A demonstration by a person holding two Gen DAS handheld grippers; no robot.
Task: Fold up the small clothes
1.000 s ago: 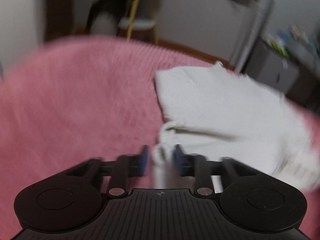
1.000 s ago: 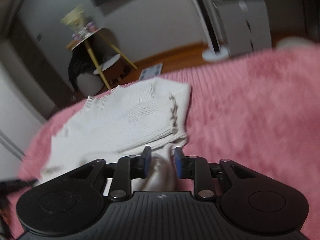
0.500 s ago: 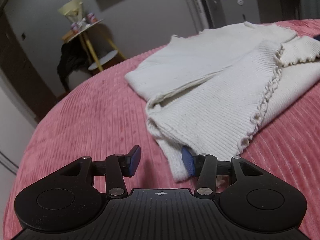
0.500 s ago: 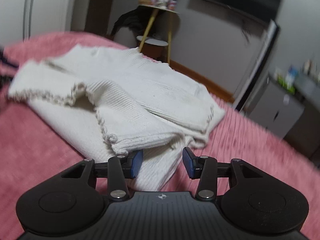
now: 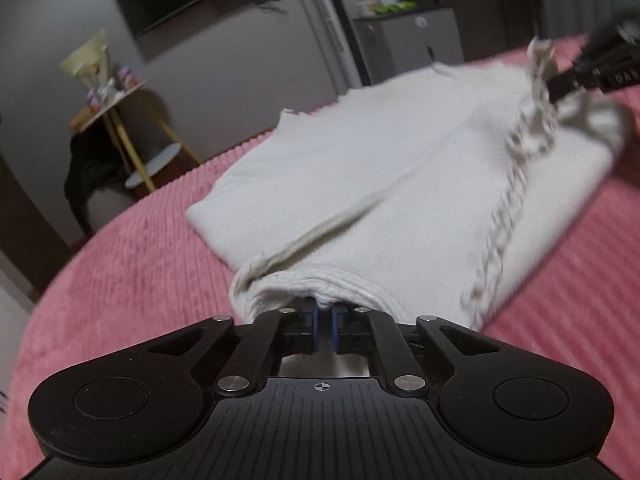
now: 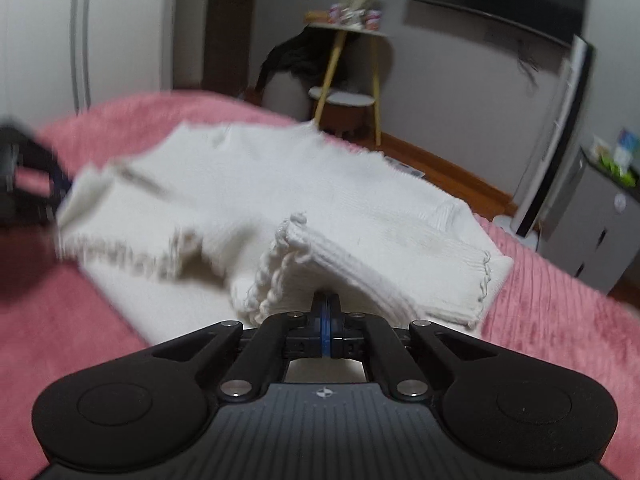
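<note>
Left wrist view shows the left tool (image 5: 325,330) clenched on the white knit top's (image 5: 360,184) folded edge on the pink bed (image 5: 120,264), while right wrist view shows the right tool (image 6: 327,330) pinching its frilled hem, probably ready to carry both corners across together.

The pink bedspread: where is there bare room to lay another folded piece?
Bare pink bedspread lies left of the white sweater, out to the bed's edge, and another strip on its right. The sweater's near edge is crowded: the left tool and the right tool both pinch it.
</note>
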